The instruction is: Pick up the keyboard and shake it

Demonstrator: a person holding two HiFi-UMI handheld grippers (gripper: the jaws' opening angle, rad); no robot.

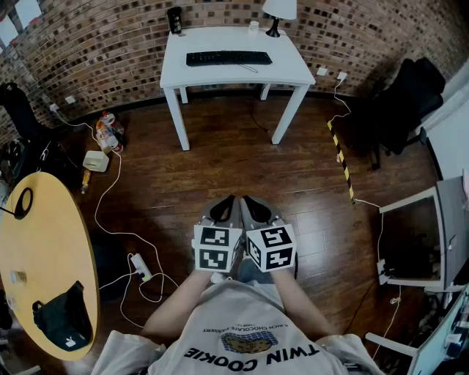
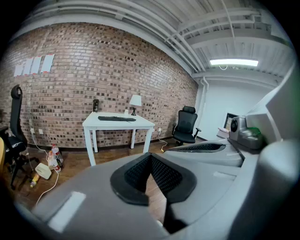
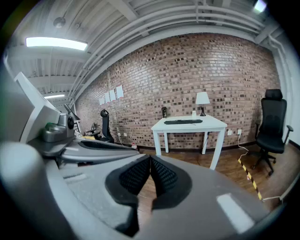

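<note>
Brick wall (image 1: 110, 51) closed off the far side of the room, with dark wooden floor (image 1: 220, 168) running from it back to the person's feet. A round yellow table (image 1: 51, 249) stood at the person's left, and a white table (image 1: 286, 69) stood against the wall straight ahead.

On that white table lay the black keyboard (image 1: 229, 58), flat, its long axis running left to right along the wall and so across the line of the jaws. It lay well apart from both grippers, with open floor between. The left gripper (image 1: 226, 201) and the right gripper (image 1: 249, 201) were held side by side close to the body, pointing toward the table. Neither was clearly the nearer, and the keyboard sat roughly in line with the pair. Each gripper's own view showed its ribbed pads pressed together with nothing between them. Judged from this, the pickup had not begun, and the person would need to close the whole gap first.

A lamp (image 1: 277, 15) and a dark cylinder (image 1: 174, 20) stood at the table's back edge, and whether the cylinder held anything could not be told. A black pouch (image 1: 62, 318) lay on the yellow table, its contents hidden.
</note>
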